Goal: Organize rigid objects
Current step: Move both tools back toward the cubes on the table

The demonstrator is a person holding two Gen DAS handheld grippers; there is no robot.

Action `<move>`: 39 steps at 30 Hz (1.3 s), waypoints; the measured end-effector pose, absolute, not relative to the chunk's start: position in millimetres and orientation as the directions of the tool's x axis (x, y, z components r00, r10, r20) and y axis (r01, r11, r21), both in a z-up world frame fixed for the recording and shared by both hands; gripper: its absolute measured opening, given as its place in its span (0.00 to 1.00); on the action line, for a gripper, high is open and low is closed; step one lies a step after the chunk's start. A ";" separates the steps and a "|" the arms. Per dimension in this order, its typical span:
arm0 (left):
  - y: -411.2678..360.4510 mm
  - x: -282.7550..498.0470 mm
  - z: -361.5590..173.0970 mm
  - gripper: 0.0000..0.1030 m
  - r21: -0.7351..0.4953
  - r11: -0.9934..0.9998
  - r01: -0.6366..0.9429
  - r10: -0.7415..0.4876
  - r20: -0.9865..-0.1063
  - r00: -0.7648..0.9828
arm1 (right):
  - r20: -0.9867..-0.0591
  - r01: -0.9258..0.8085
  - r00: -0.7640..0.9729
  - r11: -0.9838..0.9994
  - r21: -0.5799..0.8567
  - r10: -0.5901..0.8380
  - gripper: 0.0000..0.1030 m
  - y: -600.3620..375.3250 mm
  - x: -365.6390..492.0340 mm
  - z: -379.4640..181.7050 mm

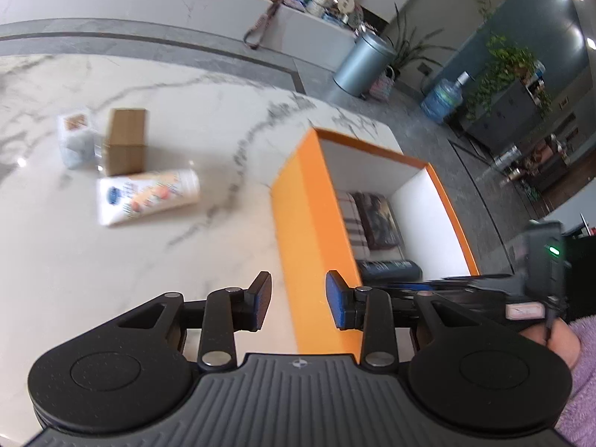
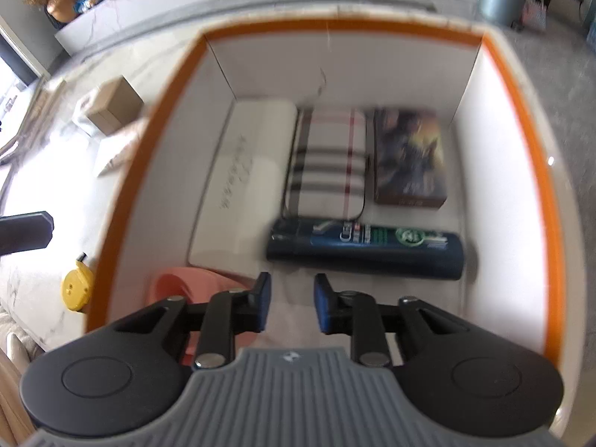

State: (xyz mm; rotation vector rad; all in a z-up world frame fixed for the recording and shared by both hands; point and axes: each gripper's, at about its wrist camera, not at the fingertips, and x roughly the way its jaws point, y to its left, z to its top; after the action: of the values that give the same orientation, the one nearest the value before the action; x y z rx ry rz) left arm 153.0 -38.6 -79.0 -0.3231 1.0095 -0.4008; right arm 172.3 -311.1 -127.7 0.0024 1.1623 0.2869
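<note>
right fingers (image 2: 262,298) parted, pink cup (image 2: 175,285) half hidden in orange box (image 2: 521,111)

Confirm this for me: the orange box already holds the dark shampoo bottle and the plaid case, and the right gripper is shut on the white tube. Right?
Not quite. The right gripper is open and empty above the orange box, as the right wrist view shows. The white tube lies on the table in the left wrist view. The dark shampoo bottle and plaid case are in the box.

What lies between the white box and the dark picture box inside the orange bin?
In the right wrist view, a plaid case lies between the white box and the dark picture box, on the floor of the orange bin.
</note>
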 end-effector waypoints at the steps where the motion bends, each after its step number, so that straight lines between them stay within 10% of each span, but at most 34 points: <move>1: -31.2 151.9 -76.0 0.38 -0.436 0.885 0.163 -0.457 -0.748 0.481 | -0.894 -0.229 0.389 0.963 0.140 0.223 0.30 -310.2 168.5 -120.1; 13: 40.9 137.3 -69.2 0.42 -0.375 0.924 0.077 -0.354 -0.763 0.541 | -0.705 -0.300 0.631 0.940 0.165 0.325 0.44 -243.2 131.2 -42.6; 23: 58.5 154.5 -95.7 0.43 -0.329 0.934 0.141 -0.352 -0.779 0.519 | -0.778 -0.410 0.527 0.904 0.119 0.341 0.47 -160.7 132.0 -81.0; 39: 90.5 268.5 -128.3 0.85 0.083 0.905 0.416 -0.226 -0.736 0.638 | -0.782 -0.411 0.540 0.908 0.079 0.312 0.65 -91.7 244.1 -84.9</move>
State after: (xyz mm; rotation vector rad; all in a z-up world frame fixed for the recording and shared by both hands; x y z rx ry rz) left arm 268.5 90.5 -128.3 0.2559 0.7997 -0.3711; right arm 244.1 -91.7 -84.9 -0.1189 0.9034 0.4312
